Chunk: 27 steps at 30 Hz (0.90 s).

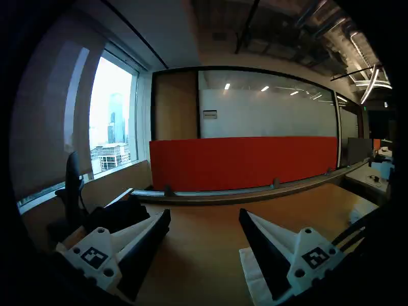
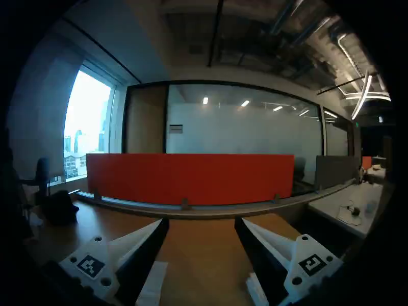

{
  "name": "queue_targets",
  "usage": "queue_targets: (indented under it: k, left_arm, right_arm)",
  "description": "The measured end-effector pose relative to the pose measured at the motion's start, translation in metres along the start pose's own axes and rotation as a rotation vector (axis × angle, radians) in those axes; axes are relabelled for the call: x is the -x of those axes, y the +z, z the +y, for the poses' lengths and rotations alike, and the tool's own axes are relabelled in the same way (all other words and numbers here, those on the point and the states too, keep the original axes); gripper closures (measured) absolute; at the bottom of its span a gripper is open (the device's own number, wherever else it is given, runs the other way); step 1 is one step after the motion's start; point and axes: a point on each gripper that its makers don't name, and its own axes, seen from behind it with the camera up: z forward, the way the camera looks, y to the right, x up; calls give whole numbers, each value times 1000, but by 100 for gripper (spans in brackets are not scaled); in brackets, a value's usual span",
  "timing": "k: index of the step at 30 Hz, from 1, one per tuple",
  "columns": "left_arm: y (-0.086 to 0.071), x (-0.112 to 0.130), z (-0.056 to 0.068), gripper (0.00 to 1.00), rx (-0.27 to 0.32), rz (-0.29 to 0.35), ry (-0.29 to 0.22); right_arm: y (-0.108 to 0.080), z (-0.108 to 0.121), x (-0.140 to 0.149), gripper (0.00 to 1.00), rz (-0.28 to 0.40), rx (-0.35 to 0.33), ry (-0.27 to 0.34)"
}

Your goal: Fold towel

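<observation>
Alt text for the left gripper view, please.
The left gripper, fingers apart and holding nothing, hangs above a wooden desk; a white towel lies at lower right. Behind are a red partition and a window.

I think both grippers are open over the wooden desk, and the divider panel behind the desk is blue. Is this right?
Not quite: the divider panel is red, not blue, as the right gripper view shows. The rest stands: the left gripper and the right gripper are both open over the wooden desk.
</observation>
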Motion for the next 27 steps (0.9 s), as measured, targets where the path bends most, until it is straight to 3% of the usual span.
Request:
queue_targets:
  k: [11, 20, 27]
  left_arm:
    - [-1, 1, 8, 0, 35, -64, 29]
    - [-2, 7, 25, 0, 126, -142, 85]
    - [-5, 18, 45, 0, 215, -196, 130]
  right_arm:
    - [1, -22, -17, 1, -47, -68, -26]
    - [2, -47, -6, 1, -135, -197, -130]
    - [-1, -63, 0, 0, -181, -303, -159]
